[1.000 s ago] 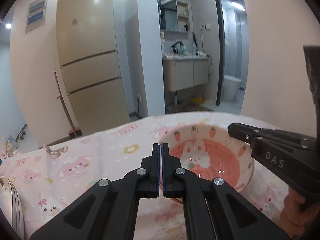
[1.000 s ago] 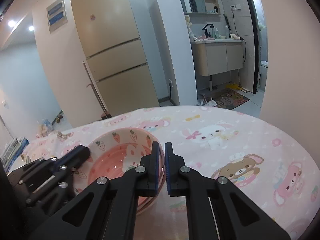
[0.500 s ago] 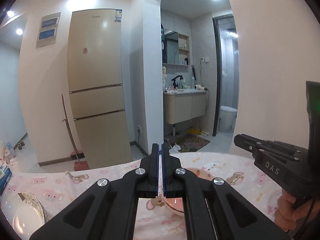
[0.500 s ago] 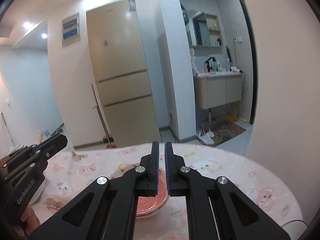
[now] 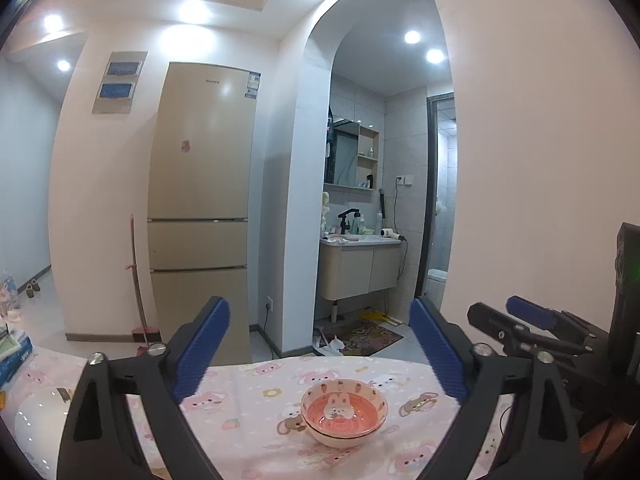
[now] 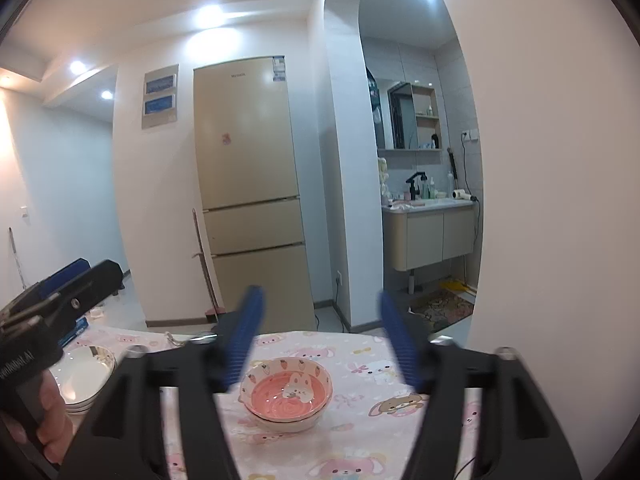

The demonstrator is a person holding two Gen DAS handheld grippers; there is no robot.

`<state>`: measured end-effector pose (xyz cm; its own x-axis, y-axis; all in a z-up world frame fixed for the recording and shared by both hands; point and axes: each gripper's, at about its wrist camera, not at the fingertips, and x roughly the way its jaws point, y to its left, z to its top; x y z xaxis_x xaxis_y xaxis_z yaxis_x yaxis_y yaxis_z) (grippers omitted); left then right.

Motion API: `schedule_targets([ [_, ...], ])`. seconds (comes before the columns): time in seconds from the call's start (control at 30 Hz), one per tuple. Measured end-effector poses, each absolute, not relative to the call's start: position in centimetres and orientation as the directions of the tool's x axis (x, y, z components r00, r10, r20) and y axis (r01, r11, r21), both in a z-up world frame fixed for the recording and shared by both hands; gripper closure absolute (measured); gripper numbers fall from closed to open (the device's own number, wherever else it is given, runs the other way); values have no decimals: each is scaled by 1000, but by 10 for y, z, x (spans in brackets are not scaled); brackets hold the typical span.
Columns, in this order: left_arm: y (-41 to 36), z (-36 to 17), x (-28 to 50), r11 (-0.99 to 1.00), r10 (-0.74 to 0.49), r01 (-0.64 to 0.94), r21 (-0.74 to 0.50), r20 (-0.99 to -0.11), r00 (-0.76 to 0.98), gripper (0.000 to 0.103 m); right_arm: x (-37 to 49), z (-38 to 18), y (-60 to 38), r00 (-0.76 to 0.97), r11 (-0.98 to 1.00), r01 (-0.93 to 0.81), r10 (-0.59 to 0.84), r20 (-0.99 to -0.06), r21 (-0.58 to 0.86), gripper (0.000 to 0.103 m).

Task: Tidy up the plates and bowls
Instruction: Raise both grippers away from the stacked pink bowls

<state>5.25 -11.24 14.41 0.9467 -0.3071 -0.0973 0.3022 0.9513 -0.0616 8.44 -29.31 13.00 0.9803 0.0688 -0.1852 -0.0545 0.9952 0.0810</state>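
A pink bowl (image 5: 344, 412) (image 6: 286, 392) with a rabbit inside and strawberries round the rim stands on the pink cartoon tablecloth (image 5: 248, 396) (image 6: 360, 368). White plates (image 5: 40, 420) (image 6: 86, 376) lie stacked at the table's left end. My left gripper (image 5: 320, 344) hangs above and short of the bowl; its jaws are opening wide with nothing between them. My right gripper (image 6: 322, 336) is also raised short of the bowl, jaws opening and empty. Each gripper shows in the other's view: the right gripper (image 5: 532, 320) and the left gripper (image 6: 60, 292), held by a hand (image 6: 52, 412).
Beyond the table stand a beige fridge (image 5: 200, 208) (image 6: 248, 192) with a broom (image 5: 136, 280) beside it, and an arch opens onto a bathroom vanity (image 5: 360, 268) (image 6: 428, 232). A blue box (image 5: 14, 354) lies at the table's left edge. A pale wall (image 5: 540, 160) is on the right.
Both grippers have risen and drawn back from the bowl, which now looks smaller and lower. Both pairs of jaws, shut in the earlier frames, now stand wide apart.
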Motion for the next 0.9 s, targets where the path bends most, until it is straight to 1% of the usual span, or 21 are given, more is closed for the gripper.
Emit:
schedule_targets([
  [0.03, -112, 147, 47, 955, -295, 292, -51, -80, 952, 0, 79, 132, -292, 983, 996, -59, 70, -171, 70, 16],
  [0.1, -111, 152, 31, 963, -268, 267, -32, -28, 963, 0, 65, 137, -289, 991, 998, -48, 52, -127, 37, 9],
  [0.13, -111, 154, 26, 965, -261, 261, -20, -8, 965, 0, 59, 139, -288, 993, 999, -37, 39, -108, 19, 3],
  [0.17, -112, 157, 23, 965, -264, 264, 6, -4, 965, 0, 53, 142, -286, 995, 999, -36, 37, -97, 8, 0],
  [0.27, -115, 160, 19, 964, -260, 261, 48, -24, 965, 0, 43, 149, -285, 993, 998, -55, 53, -108, -17, 0],
  [0.37, -112, 163, 9, 973, -223, 221, 64, 17, 975, 0, 36, 151, -288, 992, 999, -26, 23, -122, -28, 0],
  [0.43, -111, 164, 3, 956, -286, 284, 80, 18, 958, 0, 31, 150, -290, 995, 999, -35, 32, -91, -27, 0],
  [0.47, -111, 165, 3, 951, -302, 301, 76, 1, 953, 0, 30, 150, -292, 995, 999, -34, 31, -98, -29, 0],
  [0.53, -112, 167, 1, 958, -279, 279, 60, -10, 960, 0, 30, 147, -295, 993, 999, -9, 3, -122, -46, 0],
  [0.57, -112, 166, 0, 960, -276, 276, 48, -9, 961, 0, 30, 146, -296, 990, 997, -51, 44, -133, -53, 0],
  [0.6, -112, 166, -2, 961, -275, 275, 37, -7, 961, 0, 29, 144, -299, 987, 996, -86, 80, -142, -36, 0],
  [0.63, -111, 166, -4, 962, -272, 272, 28, -3, 962, 0, 27, 142, -301, 985, 996, -90, 85, -147, -22, 0],
  [0.7, -108, 164, -11, 961, -277, 277, 9, 4, 961, 0, 23, 139, -302, 986, 998, -49, 44, -159, -26, 0],
  [0.8, -104, 164, -19, 928, -372, 372, -12, -25, 928, 0, 11, 135, -305, 984, 999, -41, 36, -176, -23, 0],
  [0.9, -104, 166, -33, 929, -370, 371, 16, -25, 929, 0, -3, 132, -314, 977, 992, -112, 120, -179, 53, 0],
])
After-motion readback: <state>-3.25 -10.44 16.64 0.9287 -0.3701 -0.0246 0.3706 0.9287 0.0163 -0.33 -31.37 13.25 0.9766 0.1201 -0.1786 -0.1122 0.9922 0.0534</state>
